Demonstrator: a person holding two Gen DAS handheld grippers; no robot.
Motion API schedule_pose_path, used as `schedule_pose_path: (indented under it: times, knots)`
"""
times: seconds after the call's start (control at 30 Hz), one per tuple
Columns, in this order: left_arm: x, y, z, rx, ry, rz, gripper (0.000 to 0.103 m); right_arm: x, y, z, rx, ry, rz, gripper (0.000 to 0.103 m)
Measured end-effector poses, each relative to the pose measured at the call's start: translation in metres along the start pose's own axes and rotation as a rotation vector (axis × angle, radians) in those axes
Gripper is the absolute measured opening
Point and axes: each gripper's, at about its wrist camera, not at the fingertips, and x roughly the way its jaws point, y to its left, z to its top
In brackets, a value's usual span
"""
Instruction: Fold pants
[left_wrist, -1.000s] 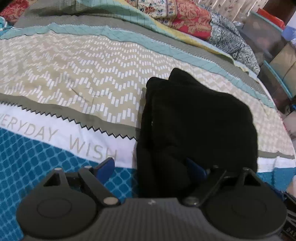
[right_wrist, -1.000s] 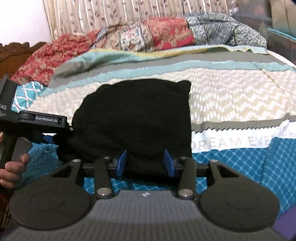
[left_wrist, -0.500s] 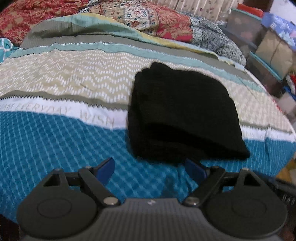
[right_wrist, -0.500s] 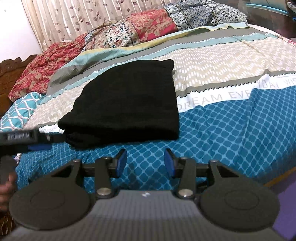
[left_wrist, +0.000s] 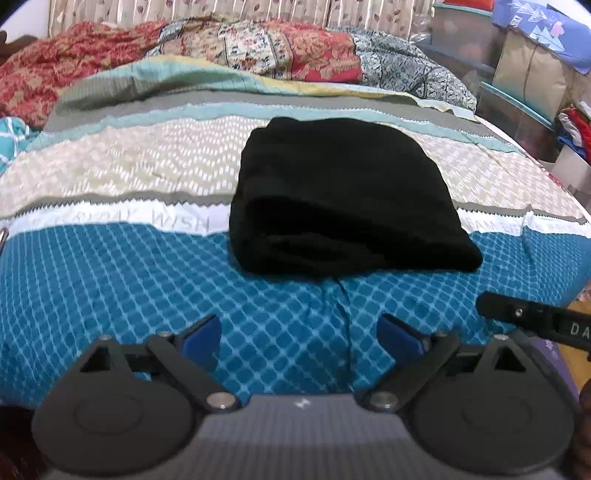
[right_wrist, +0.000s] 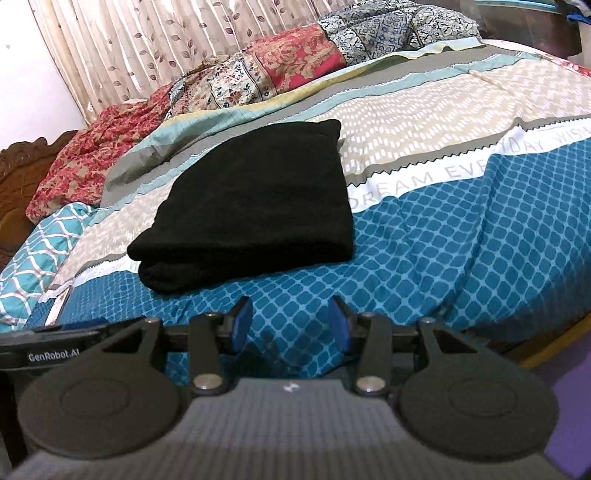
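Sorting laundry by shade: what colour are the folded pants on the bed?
Plain black pants, no visible pattern; clearest in the right wrist view.

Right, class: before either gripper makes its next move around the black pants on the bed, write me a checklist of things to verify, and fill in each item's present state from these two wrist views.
1. Black fabric pants lie folded in a compact stack on the patterned bedspread: ok.
2. Left gripper open, nothing held: ok.
3. Right gripper open, nothing held: ok.
4. Both grippers clear of the pants, teal bedspread showing between: ok.
5. Layer edges line up: not ok; in the right wrist view the lower layer sticks out at the near-left corner.
6. Far edge of the stack tidy: cannot tell; it is hidden behind the top.
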Motion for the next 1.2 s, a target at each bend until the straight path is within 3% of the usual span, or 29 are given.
schedule_pose_path:
  times: [0.33,0.47,0.63,1.2]
  knots:
    - [0.013,0.01,0.006,-0.057,0.085,0.116,0.099,-0.009,0.016,-0.001,-0.081,-0.028,0.018,0.055]
    - [0.027,0.011,0.001,-0.055,0.158,0.126,0.099,-0.001,0.013,-0.002,-0.068,-0.007,0.01,0.055]
    - [0.037,0.015,-0.001,-0.066,0.193,0.144,0.102,0.006,0.009,-0.002,-0.043,0.015,0.002,0.055]
    - [0.057,0.031,-0.006,-0.1,0.262,0.168,0.103,0.017,-0.003,-0.003,0.014,0.055,-0.021,0.056]
